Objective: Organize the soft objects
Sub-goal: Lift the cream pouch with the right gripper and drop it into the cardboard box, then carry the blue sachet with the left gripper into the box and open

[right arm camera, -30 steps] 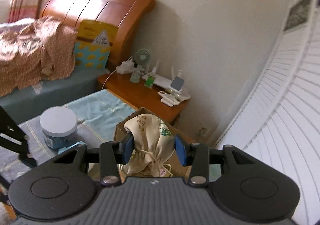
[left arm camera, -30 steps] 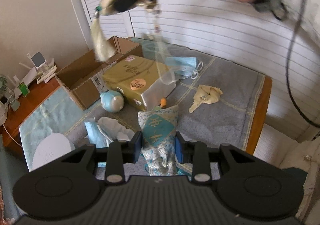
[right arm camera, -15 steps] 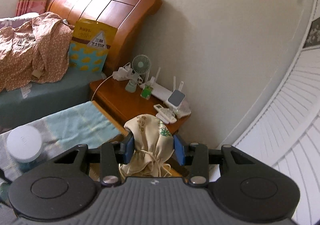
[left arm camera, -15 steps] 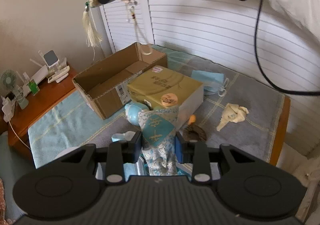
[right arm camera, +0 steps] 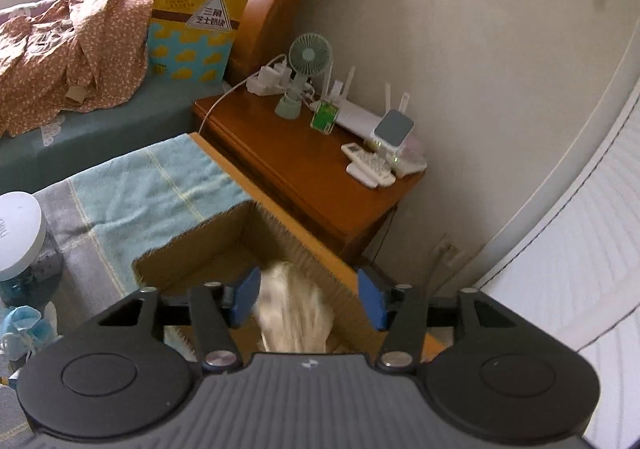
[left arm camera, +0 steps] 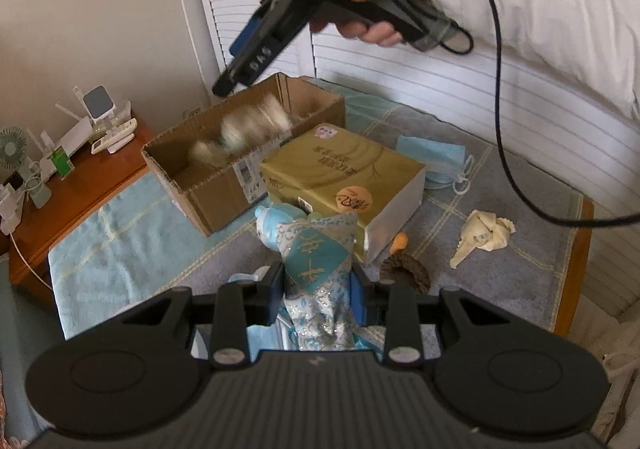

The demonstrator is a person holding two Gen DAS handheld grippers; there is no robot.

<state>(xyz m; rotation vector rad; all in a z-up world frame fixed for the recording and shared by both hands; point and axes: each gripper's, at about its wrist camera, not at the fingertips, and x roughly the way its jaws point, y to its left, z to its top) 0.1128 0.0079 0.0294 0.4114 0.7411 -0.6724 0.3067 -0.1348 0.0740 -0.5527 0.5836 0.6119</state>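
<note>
My left gripper is shut on a blue and silver brocade pouch, held above the grey blanket. My right gripper hangs over the open cardboard box with its jaws opening. The cream drawstring pouch has slipped free of the pads and shows blurred as it drops into the box. In the left wrist view the right gripper points down at the box, and the cream pouch is a blur inside it. A crumpled cream cloth lies on the blanket at the right.
A gold tissue pack lies beside the box, with a blue face mask behind it and a dark ring in front. A white-lidded jar stands at the left. The wooden nightstand carries a fan and a router.
The right gripper came down over the box and its jaws spread, letting go of the cream pouch, which now falls into the box. The left gripper kept its hold on the blue pouch.
</note>
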